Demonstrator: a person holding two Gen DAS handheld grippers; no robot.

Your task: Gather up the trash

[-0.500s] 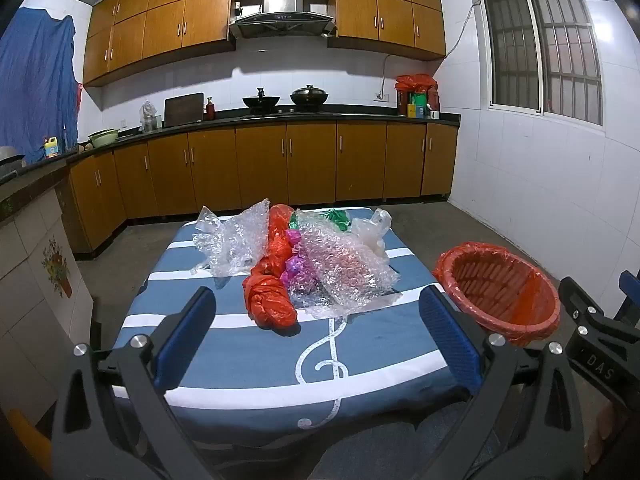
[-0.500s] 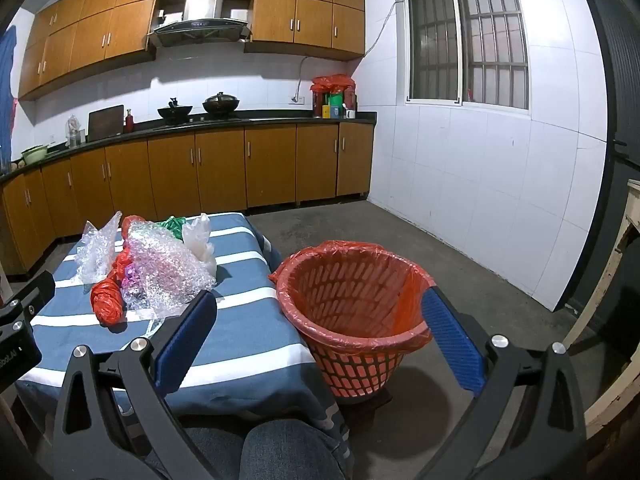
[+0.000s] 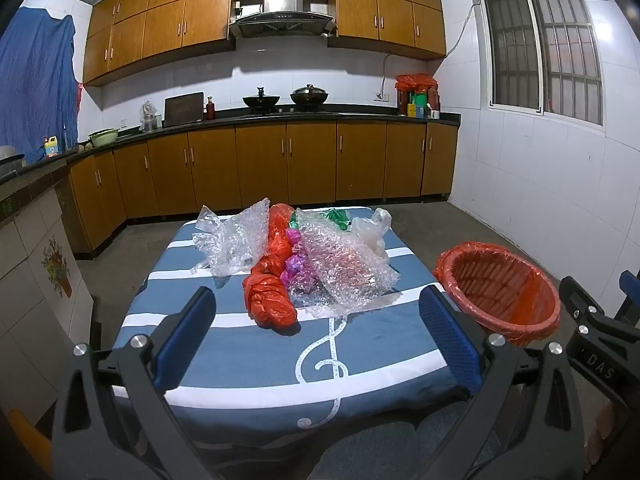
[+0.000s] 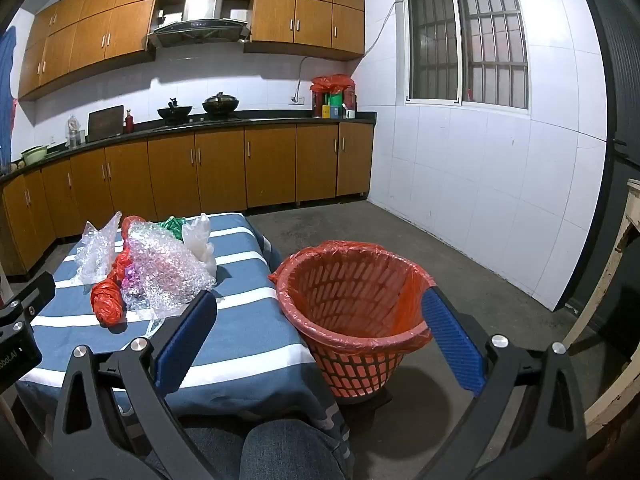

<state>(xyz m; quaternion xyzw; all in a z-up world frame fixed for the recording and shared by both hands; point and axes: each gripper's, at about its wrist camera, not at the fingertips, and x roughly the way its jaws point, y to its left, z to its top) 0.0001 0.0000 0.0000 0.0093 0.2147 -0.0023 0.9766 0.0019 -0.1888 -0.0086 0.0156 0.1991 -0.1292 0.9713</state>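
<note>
A kitchen with white tiled walls (image 4: 480,184) and a grey concrete floor (image 4: 460,280). Brown wooden base cabinets (image 3: 312,164) run under a dark countertop (image 3: 280,117), with matching upper cabinets (image 3: 188,20) either side of a steel range hood (image 3: 282,10). 2 dark woks (image 3: 285,98) sit on the stove. A barred window (image 3: 544,40) fills the right wall. A blue cloth (image 3: 36,80) hangs at far left.

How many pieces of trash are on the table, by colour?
Clear bubble wrap: 2
Orange-red bag: 1
Purple wrapper: 1
Green wrapper: 1
Whitish bag: 1
Total: 6, as far as the pile shows.
</note>
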